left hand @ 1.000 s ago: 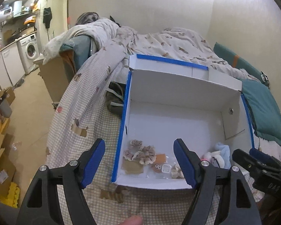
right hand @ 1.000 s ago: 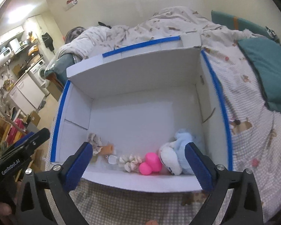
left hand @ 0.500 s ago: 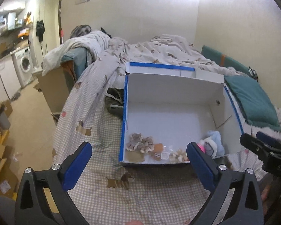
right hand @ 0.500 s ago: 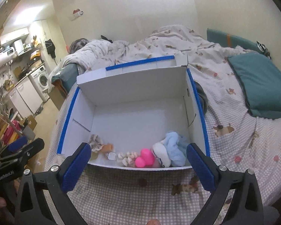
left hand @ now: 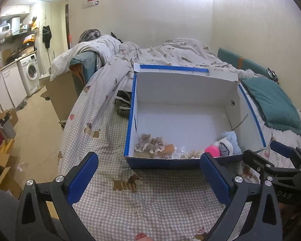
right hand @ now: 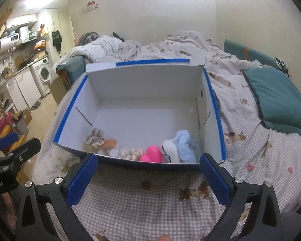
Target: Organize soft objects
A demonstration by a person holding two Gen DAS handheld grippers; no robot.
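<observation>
Both hand-held grippers, left (left hand: 148, 177) and right (right hand: 147, 175), hang spread and empty just short of the blue-edged white cardboard box (right hand: 214, 108) ahead, where beige scrunchies (left hand: 149, 144), pink toy (right hand: 151, 154) and pale-blue plush (right hand: 182, 147) lie gathered; sorting looks nearly finished.

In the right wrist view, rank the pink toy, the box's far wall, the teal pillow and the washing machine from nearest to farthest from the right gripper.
From the right gripper:
1. Pink toy, just ahead, against the box's near wall.
2. Far wall, at the back of the box.
3. Teal pillow, off to the right on the bed; too close to the far wall to call firmly.
4. Washing machine, far left, across the room.
</observation>
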